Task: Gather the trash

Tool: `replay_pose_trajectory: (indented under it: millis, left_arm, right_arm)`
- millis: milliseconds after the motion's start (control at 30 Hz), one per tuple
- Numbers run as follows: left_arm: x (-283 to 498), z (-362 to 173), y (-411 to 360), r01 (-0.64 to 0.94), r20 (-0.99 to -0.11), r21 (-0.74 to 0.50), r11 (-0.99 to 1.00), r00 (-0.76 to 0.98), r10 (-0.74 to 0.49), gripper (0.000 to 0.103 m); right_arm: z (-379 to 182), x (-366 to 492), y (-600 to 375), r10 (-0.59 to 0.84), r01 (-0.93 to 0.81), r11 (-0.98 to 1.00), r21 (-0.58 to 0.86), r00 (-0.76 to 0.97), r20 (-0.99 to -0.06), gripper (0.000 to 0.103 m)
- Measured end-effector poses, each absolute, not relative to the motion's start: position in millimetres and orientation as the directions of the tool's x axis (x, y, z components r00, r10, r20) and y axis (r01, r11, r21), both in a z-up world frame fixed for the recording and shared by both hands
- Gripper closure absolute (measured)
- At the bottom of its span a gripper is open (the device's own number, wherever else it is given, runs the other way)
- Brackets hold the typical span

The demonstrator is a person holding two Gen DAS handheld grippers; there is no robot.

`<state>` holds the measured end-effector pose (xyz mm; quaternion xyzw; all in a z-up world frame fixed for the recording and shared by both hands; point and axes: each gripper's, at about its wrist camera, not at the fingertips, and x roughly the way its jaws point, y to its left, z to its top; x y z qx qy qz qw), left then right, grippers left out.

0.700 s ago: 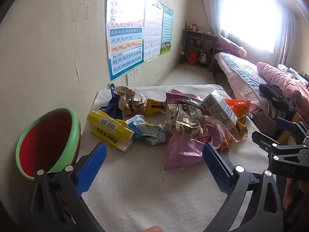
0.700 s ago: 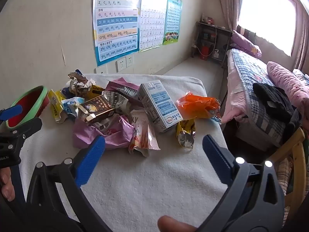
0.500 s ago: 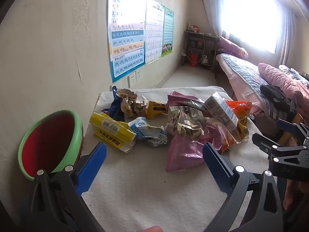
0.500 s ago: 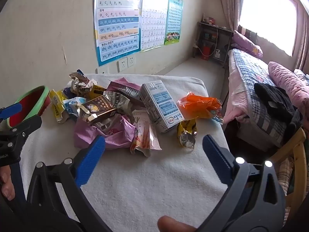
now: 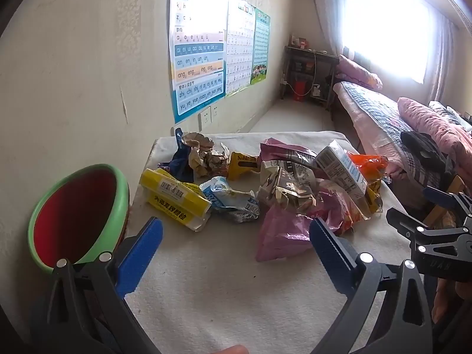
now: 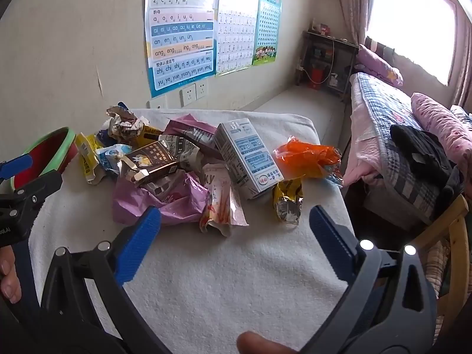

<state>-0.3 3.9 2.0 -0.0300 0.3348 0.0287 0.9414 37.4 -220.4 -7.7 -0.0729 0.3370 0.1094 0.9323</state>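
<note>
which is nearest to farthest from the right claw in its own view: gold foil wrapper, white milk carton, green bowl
1. gold foil wrapper, just ahead, slightly right
2. white milk carton, behind it, centre
3. green bowl, far left by the wall

Bright daylight pours in through the window point(image 5: 386, 26) at the upper right of both pictures. It is so bright there that the glass looks all white. The light washes out the top of the posters point(image 5: 197, 3) in the left wrist view. The table point(image 6: 236, 265) is evenly lit, with only soft shadows. The corners are dark and round, and straight lines bend near the edges. Things look sharp, not blurry.
</note>
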Motion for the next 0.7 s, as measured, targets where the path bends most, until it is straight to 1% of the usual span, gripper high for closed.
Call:
replay_pose_trajectory:
  millis: [700]
  left_arm:
    - [-1.6,2.2,3.3,-0.077,-0.641,-0.039,0.996,0.767,0.034,0.008]
  right_arm:
    - [-8.8,37.2,-223.1,0.154,-0.249,0.967,-0.056,0.746,-0.648,0.003]
